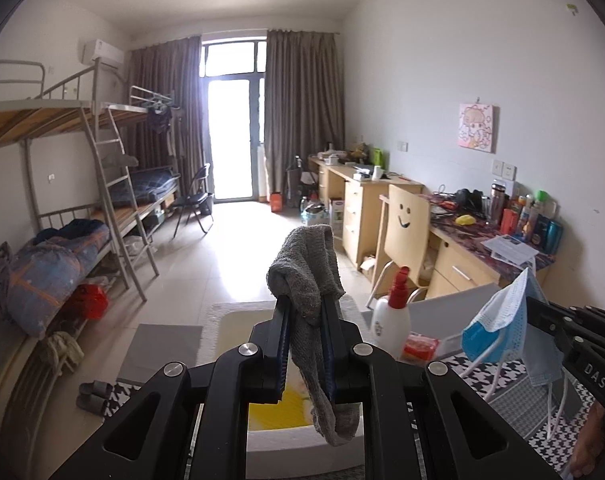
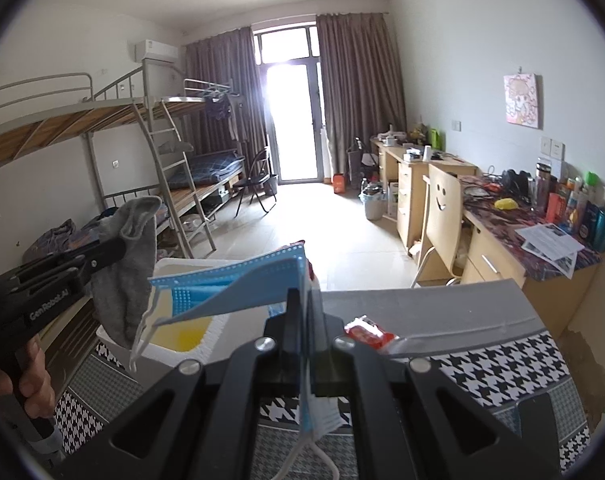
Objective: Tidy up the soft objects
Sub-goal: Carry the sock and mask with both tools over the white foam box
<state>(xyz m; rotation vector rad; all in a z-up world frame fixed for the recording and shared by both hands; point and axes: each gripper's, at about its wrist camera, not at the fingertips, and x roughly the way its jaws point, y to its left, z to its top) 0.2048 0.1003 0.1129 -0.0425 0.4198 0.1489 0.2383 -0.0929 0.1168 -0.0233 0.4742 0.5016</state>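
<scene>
My left gripper (image 1: 305, 304) is shut on a grey sock (image 1: 306, 272) that droops over the fingers and hangs down between them. It is held above a white foam box (image 1: 222, 320) with a yellow bottom. In the right wrist view the left gripper (image 2: 114, 246) and the sock (image 2: 128, 264) are at the left. My right gripper (image 2: 305, 296) is shut on blue face masks (image 2: 238, 284) that fan out to the left over the white foam box (image 2: 190, 266). The masks (image 1: 502, 320) also show in the left wrist view at the right.
A white spray bottle with a red top (image 1: 392, 312) and a red packet (image 1: 420, 346) stand on the grey and houndstooth table cover (image 2: 502, 364). A chair with a smiley face (image 1: 406, 232) and cluttered desks (image 1: 502, 248) are at the right, bunk beds (image 1: 62, 200) at the left.
</scene>
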